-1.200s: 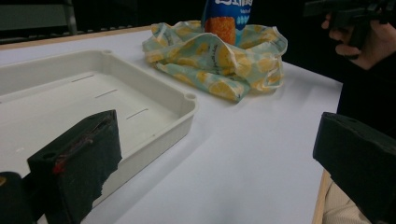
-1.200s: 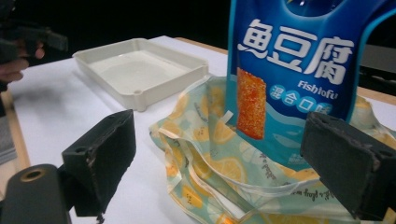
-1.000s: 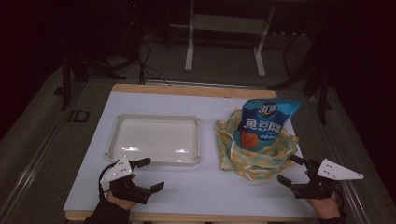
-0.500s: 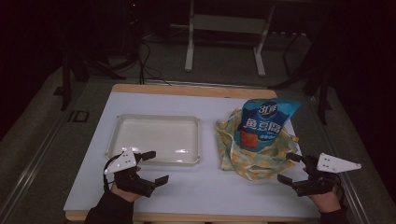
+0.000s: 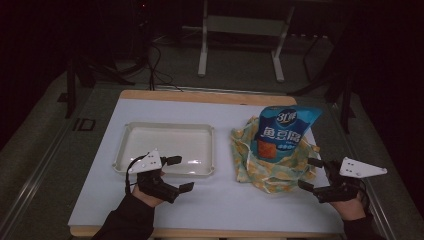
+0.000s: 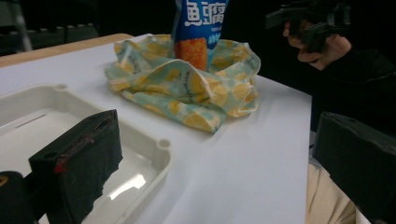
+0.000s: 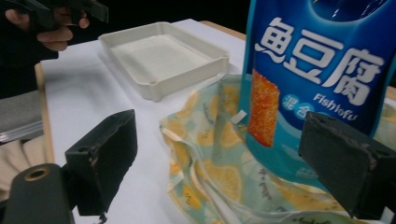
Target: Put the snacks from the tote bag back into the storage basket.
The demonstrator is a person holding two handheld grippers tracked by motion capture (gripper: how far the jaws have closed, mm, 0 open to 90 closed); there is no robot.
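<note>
a blue glossy plastic snack bag (image 5: 285,131) stood upright inside a crumpled pale-green cloth bag printed with yellow lemon slices (image 5: 272,167), on the right half of the white table (image 5: 210,205). the snack bag bore large white chinese characters, 鱼豆腐, with the smaller words "fish tofu" beneath them in the right gripper view, and an orange panel (image 7: 261,109) down its lower left. near its top, in the high view, sat a round white logo too small to read.

the right gripper (image 5: 314,176) hung just beside the cloth bag's right edge, its jaws spread wide and holding nothing; in its own view the two black jaws framed the snack bag and cloth from either side without touching them.

the left gripper (image 5: 178,173) hovered at the near rim of a shallow rectangular cream plastic tray (image 5: 167,148), which lay on the left half of the table, well apart from the cloth bag. its jaws were also wide apart and empty, one over the tray's corner.
</note>
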